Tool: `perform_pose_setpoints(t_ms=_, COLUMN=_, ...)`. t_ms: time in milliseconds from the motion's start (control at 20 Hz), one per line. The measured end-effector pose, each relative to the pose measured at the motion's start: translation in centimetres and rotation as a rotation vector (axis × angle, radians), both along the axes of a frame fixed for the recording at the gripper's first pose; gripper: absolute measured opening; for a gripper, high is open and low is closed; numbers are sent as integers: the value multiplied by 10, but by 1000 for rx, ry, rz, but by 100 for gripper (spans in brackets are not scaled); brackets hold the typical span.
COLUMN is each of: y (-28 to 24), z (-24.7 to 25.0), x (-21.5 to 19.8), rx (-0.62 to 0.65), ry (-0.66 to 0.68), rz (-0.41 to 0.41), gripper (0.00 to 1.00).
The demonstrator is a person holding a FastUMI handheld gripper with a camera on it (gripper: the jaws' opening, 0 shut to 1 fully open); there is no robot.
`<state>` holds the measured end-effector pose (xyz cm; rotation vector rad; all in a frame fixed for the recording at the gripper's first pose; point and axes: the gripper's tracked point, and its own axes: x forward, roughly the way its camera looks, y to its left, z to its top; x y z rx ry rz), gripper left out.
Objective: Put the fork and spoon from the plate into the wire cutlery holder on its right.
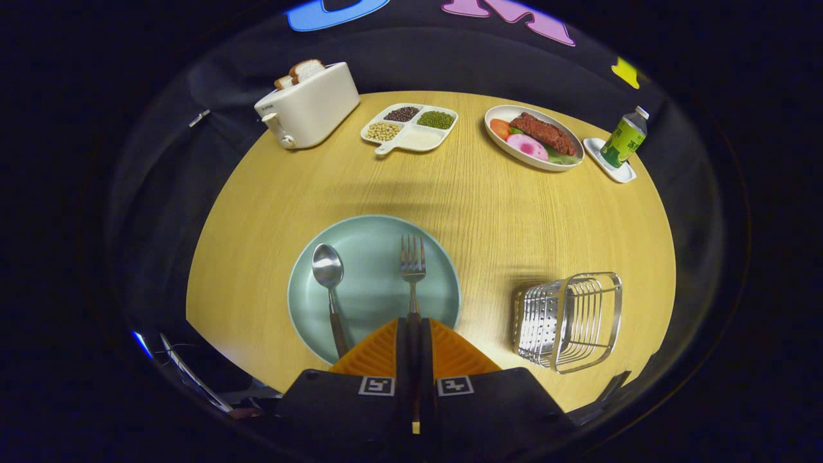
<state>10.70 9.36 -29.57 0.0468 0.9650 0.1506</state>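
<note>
My tongs (pixel 413 319) are clamped on the fork (pixel 413 260): both orange fingers (pixel 379 354) are pressed together with the fork's handle pinched in the narrow slot between them, the handle end poking out at the back between the two black finger bases. Fork's tines stick out just ahead of the fingertips, over the pale green plate (pixel 373 289); can't tell whether the tines touch the plate or sit slightly above it. Spoon (pixel 330 283) lies on the plate to the left of the fork, bowl pointing away from me, dark handle running back toward the plate's near rim, apart from the fork and clear of my fingers. Wire cutlery holder (pixel 569 321) stands on the wooden table (pixel 514 212) to the right of the plate, well apart from it, nothing visible inside. Far side of the table: white toaster (pixel 308 106) with bread slices in it, a divided white dish (pixel 409 127) with beans and grains, an oval plate of food (pixel 533 136), and a green bottle (pixel 624 138) standing on a small white tray (pixel 618 170).
</note>
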Motion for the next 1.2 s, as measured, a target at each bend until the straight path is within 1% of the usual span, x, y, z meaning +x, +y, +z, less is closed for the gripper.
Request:
perform_pose_setpoints(t_ms=200, y=-16, z=38, x=-13, rx=24, ry=-19, rz=33, gripper=9)
perform_pose_setpoints(t_ms=350, y=-48, z=67, x=-37, rx=24, ry=2, rz=69, gripper=9)
perform_pose_setpoints(t_ms=450, y=-76, z=80, x=-53, rx=33, ry=43, rz=62, gripper=9)
perform_pose_setpoints(t_ms=600, y=-129, z=88, x=-66, rx=-50, ry=107, rz=75, gripper=9)
perform_pose_setpoints(t_ms=700, y=-148, z=86, x=-71, rx=-82, ry=166, rz=92, gripper=9)
perform_pose_setpoints(t_ms=850, y=-166, z=71, x=-78, rx=-138, ry=295, rz=146, gripper=9)
perform_pose_setpoints(t_ms=1100, y=-176, z=35, x=-65, rx=-270, ry=479, rz=233, gripper=9)
perform_pose_setpoints(t_ms=1200, y=-176, z=19, x=-58, rx=-312, ry=542, rz=249, gripper=9)
